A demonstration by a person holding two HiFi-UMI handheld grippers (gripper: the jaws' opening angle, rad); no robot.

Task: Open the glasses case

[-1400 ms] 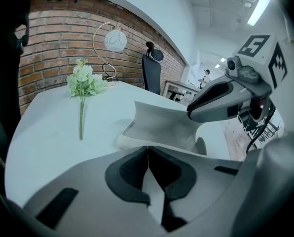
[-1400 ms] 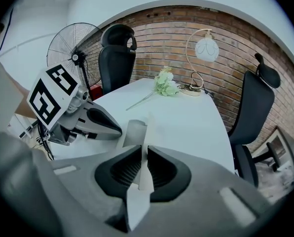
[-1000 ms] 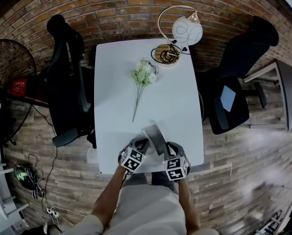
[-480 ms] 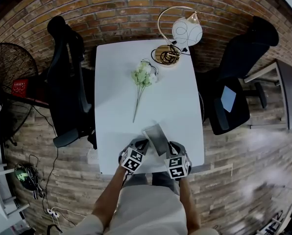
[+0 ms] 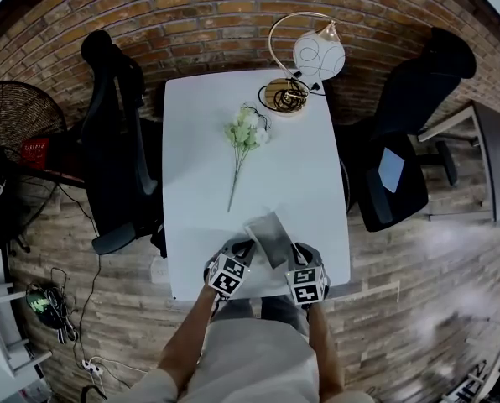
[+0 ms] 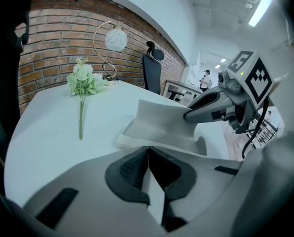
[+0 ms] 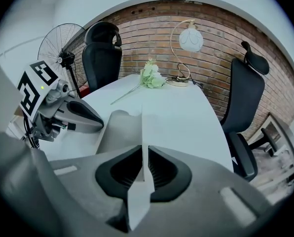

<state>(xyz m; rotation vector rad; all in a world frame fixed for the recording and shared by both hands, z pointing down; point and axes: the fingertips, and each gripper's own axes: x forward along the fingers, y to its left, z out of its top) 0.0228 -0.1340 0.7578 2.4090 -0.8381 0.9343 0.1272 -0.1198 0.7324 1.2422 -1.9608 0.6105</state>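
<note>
The grey case (image 5: 271,235) lies open at the near edge of the white table (image 5: 200,158), with its lid raised partway. The left gripper (image 5: 247,248) has its jaws closed on the case's thin near-left edge. The right gripper (image 5: 293,250) has narrow jaws pinching the lid flap edge-on. A flower (image 5: 244,133) and a lamp (image 5: 307,57) sit towards the far end.

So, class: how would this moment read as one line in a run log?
task: open glasses case | left tongs: shut on case edge | right tongs: shut on lid | lid: raised, case partly open | place: white table, near edge
</note>
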